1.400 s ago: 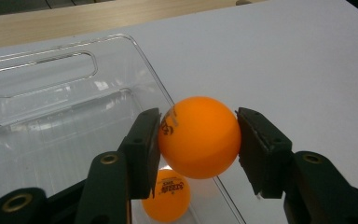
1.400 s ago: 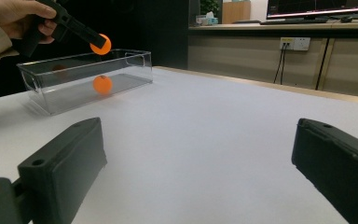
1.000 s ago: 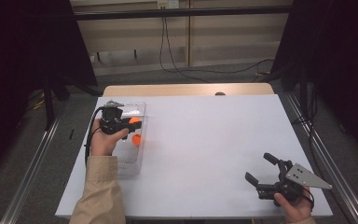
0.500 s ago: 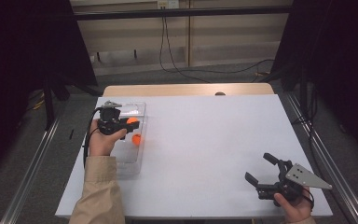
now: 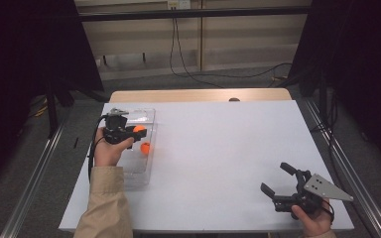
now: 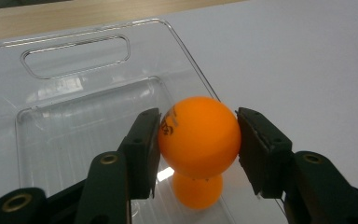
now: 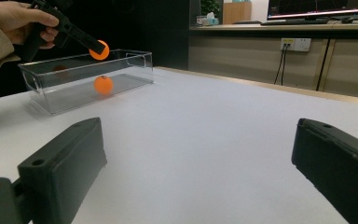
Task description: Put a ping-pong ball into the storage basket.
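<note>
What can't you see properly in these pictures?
- Black writing on the held ball: in the left gripper view the left hand-held gripper's pad covers part of it, so it can't be read.
- Second ball in the clear box: the held ball hides its top.
- Right hand: cut off by the bottom edge of the high view.
- Small dark spot at the table's far edge: too small to name.

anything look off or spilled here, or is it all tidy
Nothing stands out. The clear bin sits flat on the white table, one orange ball lies inside it, another ball is gripped by the left claw, and the right claw is open.
</note>
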Demonstrator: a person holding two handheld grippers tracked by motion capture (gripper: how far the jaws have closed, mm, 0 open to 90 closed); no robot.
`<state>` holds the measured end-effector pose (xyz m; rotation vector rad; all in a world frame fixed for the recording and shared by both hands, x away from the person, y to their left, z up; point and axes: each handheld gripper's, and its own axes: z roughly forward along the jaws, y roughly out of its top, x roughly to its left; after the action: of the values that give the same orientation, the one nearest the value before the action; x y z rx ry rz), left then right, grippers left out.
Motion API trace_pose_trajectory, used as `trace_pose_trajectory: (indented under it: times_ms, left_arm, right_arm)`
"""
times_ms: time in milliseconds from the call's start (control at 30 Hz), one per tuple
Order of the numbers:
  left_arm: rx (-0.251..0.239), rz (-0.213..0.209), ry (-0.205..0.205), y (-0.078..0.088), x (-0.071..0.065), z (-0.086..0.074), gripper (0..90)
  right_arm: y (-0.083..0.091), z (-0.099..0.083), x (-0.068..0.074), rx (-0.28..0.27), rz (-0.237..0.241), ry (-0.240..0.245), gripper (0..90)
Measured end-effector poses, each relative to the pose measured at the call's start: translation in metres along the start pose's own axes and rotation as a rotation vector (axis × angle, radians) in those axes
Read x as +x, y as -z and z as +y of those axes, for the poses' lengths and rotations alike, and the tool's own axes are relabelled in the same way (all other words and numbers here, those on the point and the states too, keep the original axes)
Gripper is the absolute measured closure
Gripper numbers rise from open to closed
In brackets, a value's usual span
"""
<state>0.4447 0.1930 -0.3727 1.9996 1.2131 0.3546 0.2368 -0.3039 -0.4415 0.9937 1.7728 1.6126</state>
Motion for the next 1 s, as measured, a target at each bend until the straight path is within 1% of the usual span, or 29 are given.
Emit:
trace_pose_trajectory:
  times_ms: [200, 267, 367, 433, 600, 833, 1000]
  left_arm:
    - [-0.006, 0.011, 0.009, -0.0007, 0.0005, -0.0014, 50.9]
    - [0.0, 0.012, 0.004, -0.0009, 0.0014, -0.0019, 50.9]
    - [-0.002, 0.017, 0.012, -0.0017, 0.0018, -0.0029, 50.9]
    - [0.001, 0.018, 0.005, -0.0017, 0.003, -0.0033, 50.9]
    - [-0.008, 0.028, 0.014, -0.0007, 0.0048, -0.0047, 50.8]
    - [-0.011, 0.049, 0.008, 0.0005, 0.0065, -0.006, 50.7]
    - [-0.01, 0.058, 0.01, 0.0017, 0.0073, -0.0069, 50.7]
  right_arm:
    - [0.0001, 0.0, -0.0001, -0.001, 0.001, 0.0, 2.3]
    - [0.0001, 0.0001, -0.0001, -0.001, 0.0, 0.0, 2.3]
    - [0.0, 0.0001, 0.0, -0.002, 0.001, 0.001, 2.3]
    - [0.0001, 0.0001, 0.0001, -0.001, 0.0, 0.0, 2.3]
    - [-0.0001, 0.0002, 0.0003, -0.002, 0.002, -0.001, 2.3]
    - [0.0, 0.0002, 0.0001, -0.003, 0.002, 0.001, 2.3]
    - [-0.0001, 0.0002, -0.0001, -0.003, 0.002, 0.0, 2.3]
